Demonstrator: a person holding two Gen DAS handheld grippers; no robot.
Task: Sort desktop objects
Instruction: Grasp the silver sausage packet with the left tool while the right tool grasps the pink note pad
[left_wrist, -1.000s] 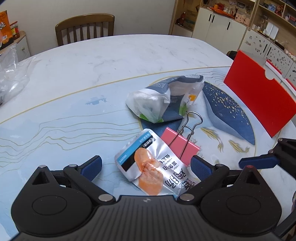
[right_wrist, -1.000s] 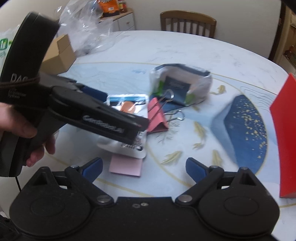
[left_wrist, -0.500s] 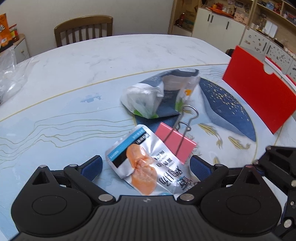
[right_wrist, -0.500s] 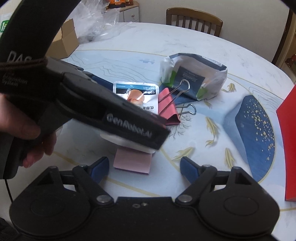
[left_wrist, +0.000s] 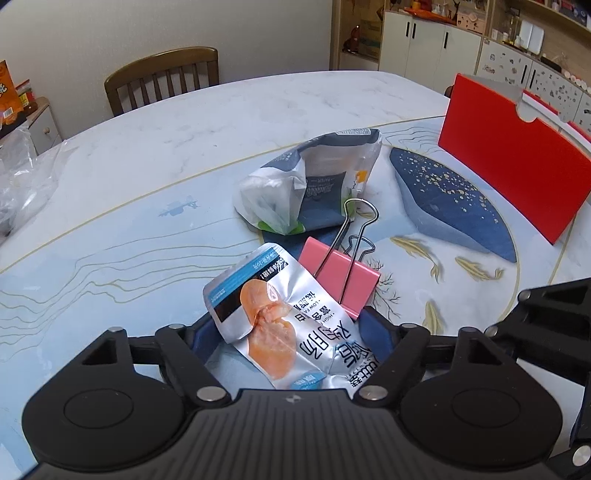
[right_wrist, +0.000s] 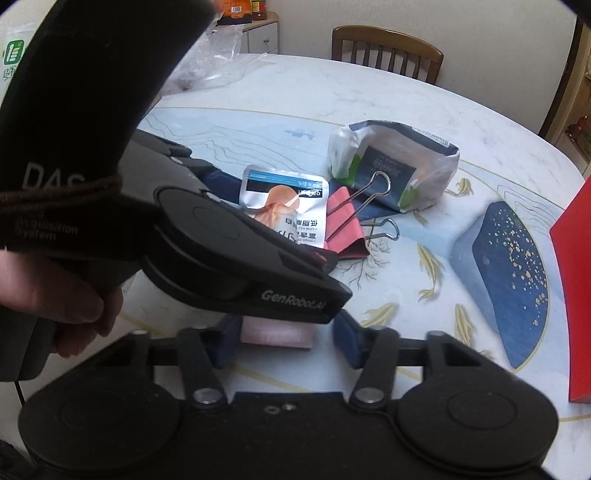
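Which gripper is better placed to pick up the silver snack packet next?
Left. The left gripper already has the packet between its closing jaws. The right gripper is closing around the pink notepad instead.

On the black body of the left gripper (right_wrist: 207, 206), seen from the right wrist view, white letters read "GenRobot.AI" along its lower edge, and "DAS" stands on its handle at about nine o'clock, with a smaller line ending in "System" beneath. The silver snack pouch (left_wrist: 280, 317) carries large Chinese characters and small print "LOW FAT" and "20", upside down. The crumpled white and dark bag (right_wrist: 391, 166) at twelve o'clock bears print too small to read.
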